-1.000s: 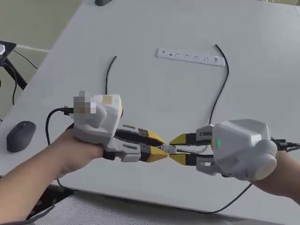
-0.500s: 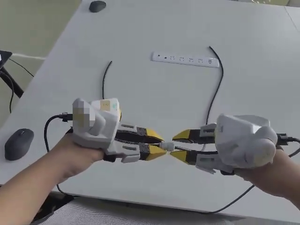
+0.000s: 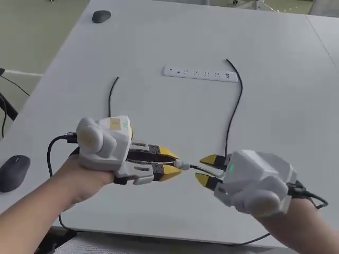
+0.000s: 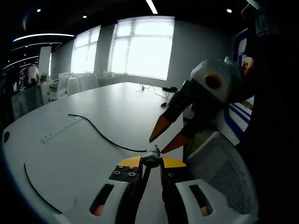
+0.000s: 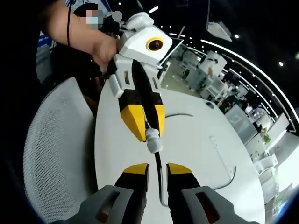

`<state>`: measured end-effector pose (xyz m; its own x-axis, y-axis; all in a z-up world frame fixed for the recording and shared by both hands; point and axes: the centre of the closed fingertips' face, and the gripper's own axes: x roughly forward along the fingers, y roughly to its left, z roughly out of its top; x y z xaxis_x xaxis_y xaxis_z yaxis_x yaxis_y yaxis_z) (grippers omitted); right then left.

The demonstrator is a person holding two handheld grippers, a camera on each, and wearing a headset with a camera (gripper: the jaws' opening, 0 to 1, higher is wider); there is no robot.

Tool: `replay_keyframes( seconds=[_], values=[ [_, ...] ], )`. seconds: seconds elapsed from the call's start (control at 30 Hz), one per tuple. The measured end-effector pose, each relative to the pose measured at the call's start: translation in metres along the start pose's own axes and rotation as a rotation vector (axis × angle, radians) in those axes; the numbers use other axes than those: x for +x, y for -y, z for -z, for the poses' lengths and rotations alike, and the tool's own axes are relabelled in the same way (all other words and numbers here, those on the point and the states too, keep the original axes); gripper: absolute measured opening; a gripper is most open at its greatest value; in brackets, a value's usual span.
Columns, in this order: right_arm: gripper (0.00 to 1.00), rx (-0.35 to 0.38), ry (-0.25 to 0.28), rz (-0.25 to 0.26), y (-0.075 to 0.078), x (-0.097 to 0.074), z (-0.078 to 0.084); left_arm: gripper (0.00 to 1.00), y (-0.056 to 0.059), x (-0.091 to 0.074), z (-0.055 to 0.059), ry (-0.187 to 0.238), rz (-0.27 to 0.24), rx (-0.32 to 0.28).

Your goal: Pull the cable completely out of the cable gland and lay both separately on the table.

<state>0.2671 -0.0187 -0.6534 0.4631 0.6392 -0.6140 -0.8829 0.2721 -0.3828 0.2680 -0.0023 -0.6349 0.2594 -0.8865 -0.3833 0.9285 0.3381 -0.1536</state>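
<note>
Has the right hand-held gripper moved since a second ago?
Yes. Against the power strip, the right hand-held gripper has drawn rightward, away from the cable gland.

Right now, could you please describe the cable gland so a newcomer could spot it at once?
Over the white table's near edge, two yellow-tipped grippers face each other. The cable gland is the small pale fitting clamped in the left gripper; unlike the thin black cable leaving it, it is whitish and stubby.
</note>
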Motion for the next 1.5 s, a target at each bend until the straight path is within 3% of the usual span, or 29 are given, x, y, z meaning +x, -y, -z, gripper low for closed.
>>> replay_keyframes(
  seconds=[0.1,0.4,0.7,1.1,1.23,1.5],
  values=[
    [0.09,-0.004,0.001,0.042,0.006,0.001,-0.003,0.15,-0.001,0.000,0.000,-0.001,0.006,-0.002],
    [0.01,-0.008,0.040,0.043,0.011,0.004,-0.013,0.15,-0.008,-0.001,-0.005,0.027,-0.015,-0.026],
    [0.01,-0.001,0.050,0.054,0.011,0.005,-0.014,0.15,-0.007,-0.001,-0.004,0.028,-0.016,-0.048],
    [0.00,0.075,0.041,0.058,0.017,0.002,-0.002,0.15,-0.008,-0.001,-0.005,0.024,-0.022,-0.039],
    [0.00,0.132,0.047,0.059,0.018,0.003,0.001,0.15,-0.008,0.001,-0.006,0.024,-0.022,-0.042],
    [0.00,0.181,0.035,0.085,0.022,0.003,0.009,0.15,-0.010,0.003,-0.005,0.020,-0.030,-0.041]
  ],
)
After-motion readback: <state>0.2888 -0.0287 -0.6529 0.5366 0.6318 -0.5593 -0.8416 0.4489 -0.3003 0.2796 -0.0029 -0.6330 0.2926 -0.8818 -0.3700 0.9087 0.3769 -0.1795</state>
